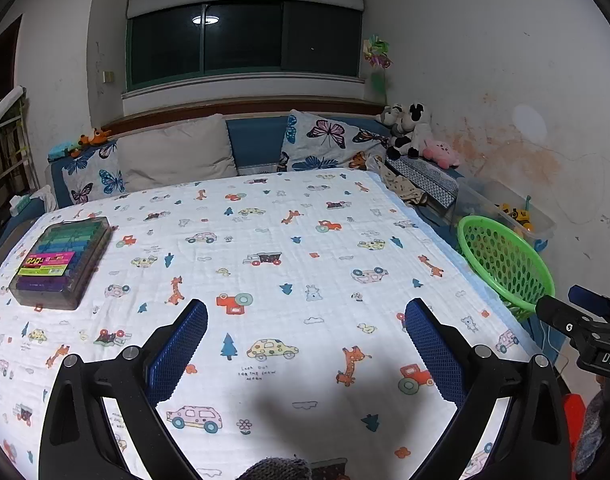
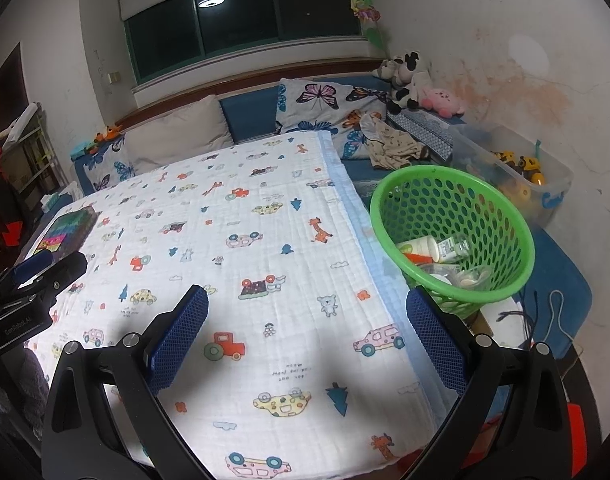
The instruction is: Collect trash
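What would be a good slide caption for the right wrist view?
Open right claw over the printed blanket, beside a green basket holding collected trash.

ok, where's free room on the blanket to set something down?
Most of the blanket is bare, from the marker case at its far left across to the right edge by the green basket. Crowded: the basket's inside, with trash, and the head end's pillows and plush toys.

The left gripper (image 1: 305, 344) hangs with its jaws spread wide and nothing between its blue-padded fingers (image 1: 177, 350). The right gripper (image 2: 307, 336) is likewise spread wide and empty, level beside the left one, both aimed toward the far wall.
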### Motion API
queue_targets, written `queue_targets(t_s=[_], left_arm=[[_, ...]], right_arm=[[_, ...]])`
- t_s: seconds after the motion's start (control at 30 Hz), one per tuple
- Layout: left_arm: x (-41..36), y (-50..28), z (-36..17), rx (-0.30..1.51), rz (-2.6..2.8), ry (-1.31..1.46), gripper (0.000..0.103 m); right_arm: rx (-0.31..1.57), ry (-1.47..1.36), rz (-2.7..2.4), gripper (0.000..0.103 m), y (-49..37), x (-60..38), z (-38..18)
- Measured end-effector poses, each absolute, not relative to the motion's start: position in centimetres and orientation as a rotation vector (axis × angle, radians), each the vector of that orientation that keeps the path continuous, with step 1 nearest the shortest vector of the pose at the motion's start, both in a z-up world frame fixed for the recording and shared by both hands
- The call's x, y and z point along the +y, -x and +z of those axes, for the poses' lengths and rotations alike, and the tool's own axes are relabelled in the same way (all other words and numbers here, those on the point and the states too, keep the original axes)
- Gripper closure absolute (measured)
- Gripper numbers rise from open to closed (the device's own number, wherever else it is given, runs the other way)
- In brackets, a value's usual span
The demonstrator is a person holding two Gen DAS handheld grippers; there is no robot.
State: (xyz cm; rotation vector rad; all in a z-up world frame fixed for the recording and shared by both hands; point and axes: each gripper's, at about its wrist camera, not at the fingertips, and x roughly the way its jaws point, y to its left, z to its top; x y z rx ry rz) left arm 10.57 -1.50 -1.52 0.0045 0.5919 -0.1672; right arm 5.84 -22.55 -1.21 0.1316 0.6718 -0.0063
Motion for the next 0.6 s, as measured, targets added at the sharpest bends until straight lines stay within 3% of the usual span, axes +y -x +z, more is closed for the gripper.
queue_targets(t_s=[0.6], left_arm=[[-1.42,-10.53,-1.71,0.595,-0.147,0.006,0.007]], right_arm=[[0.681,-0.149,0.003,0.005,-5.82,-22.48,-2.07]])
